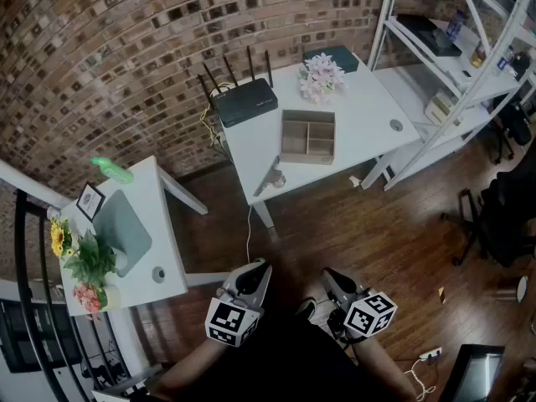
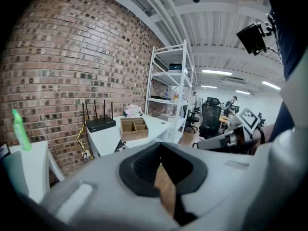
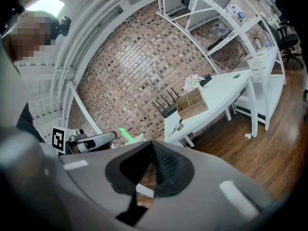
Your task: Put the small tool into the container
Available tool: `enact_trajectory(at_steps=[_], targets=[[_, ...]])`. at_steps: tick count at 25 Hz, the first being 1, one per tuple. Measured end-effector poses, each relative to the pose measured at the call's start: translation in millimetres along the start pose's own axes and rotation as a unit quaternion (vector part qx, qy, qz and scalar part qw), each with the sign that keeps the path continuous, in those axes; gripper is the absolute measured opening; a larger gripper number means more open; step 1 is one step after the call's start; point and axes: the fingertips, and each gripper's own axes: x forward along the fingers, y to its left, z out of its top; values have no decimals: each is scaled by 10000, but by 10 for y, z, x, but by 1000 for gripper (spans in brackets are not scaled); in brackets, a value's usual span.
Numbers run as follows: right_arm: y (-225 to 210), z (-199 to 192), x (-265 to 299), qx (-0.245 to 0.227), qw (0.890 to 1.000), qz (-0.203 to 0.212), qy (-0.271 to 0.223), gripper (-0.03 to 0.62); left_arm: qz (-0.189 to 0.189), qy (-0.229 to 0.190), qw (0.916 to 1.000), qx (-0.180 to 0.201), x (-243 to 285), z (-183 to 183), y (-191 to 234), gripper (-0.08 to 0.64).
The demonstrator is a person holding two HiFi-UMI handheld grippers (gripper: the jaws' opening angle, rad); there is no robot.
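Head view, tool [image 1: 270, 177] lying near front edge of white table [image 1: 360, 107], just beside wooden container [image 1: 306, 159], left gripper [image 1: 258, 268] and right gripper [image 1: 329, 275] both with jaws together, empty, over floor [image 1: 368, 224], well apart from table

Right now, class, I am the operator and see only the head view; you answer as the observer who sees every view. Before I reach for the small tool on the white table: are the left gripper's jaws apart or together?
Observer: Together. The left gripper view shows the left gripper shut, with nothing between its jaws.
Operator: And the other one?
Observer: The right gripper is shut and empty too, as its own view shows.
Operator: The green bottle on the side table looks flat to me. Is it?
Observer: No. The left gripper view shows it standing upright.
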Motion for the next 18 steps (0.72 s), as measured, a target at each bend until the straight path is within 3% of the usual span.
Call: enact_trajectory(at_steps=[8, 11, 18], targets=[[-234, 350, 893, -128, 9989, -419, 137, 11, -235, -61, 9996, -114, 566, 166, 915, 3], [-323, 521, 1273, 27, 9975, -671, 203, 12, -359, -108, 9993, -7, 768, 271, 1323, 3], [-645, 725, 2043, 206, 9927, -972, 677, 167, -459, -11, 9989, -94, 1031, 388, 1934, 3]])
